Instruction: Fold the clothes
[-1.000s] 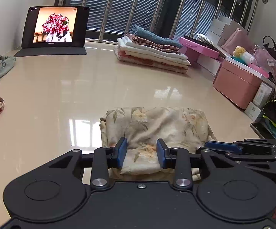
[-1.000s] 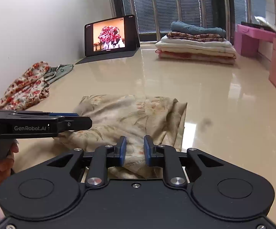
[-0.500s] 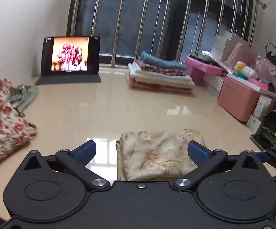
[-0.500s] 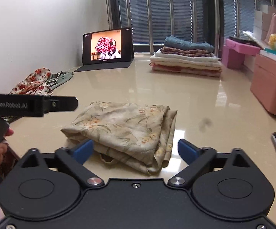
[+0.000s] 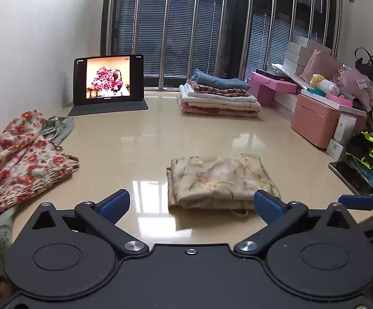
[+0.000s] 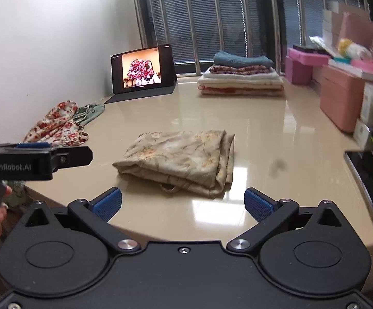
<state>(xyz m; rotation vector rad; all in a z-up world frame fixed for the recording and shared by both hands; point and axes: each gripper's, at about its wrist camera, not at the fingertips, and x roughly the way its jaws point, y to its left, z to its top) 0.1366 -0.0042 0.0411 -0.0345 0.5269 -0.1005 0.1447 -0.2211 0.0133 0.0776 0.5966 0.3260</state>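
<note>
Both grippers are now standing spread wide and empty, where a second ago each was pinching the near edge of the folded cloth [image 5: 221, 180]. The left gripper [image 5: 190, 204] and the right gripper [image 6: 183, 203] are sitting farther back and higher than before, so more of the room is showing in each view. The cloth, beige with a faded floral print, is lying free in a neat rectangle on the surface [image 5: 140, 144], beyond both sets of blue pads and touching neither. A small loop of fabric is poking out from its near edge.

The surface is glossy and cream-coloured, reflecting the window light. A red-flowered garment [image 5: 18, 159] is lying crumpled at its left edge, with a pale green one [image 5: 62, 126] just beside it. A tablet [image 5: 108, 79] is standing at the far side, showing red roses. A stack [image 5: 218, 96] of folded textiles is sitting to its right. Pink boxes [image 5: 312, 123] and bags are lining the right side. Barred windows with blinds are filling the far wall.
</note>
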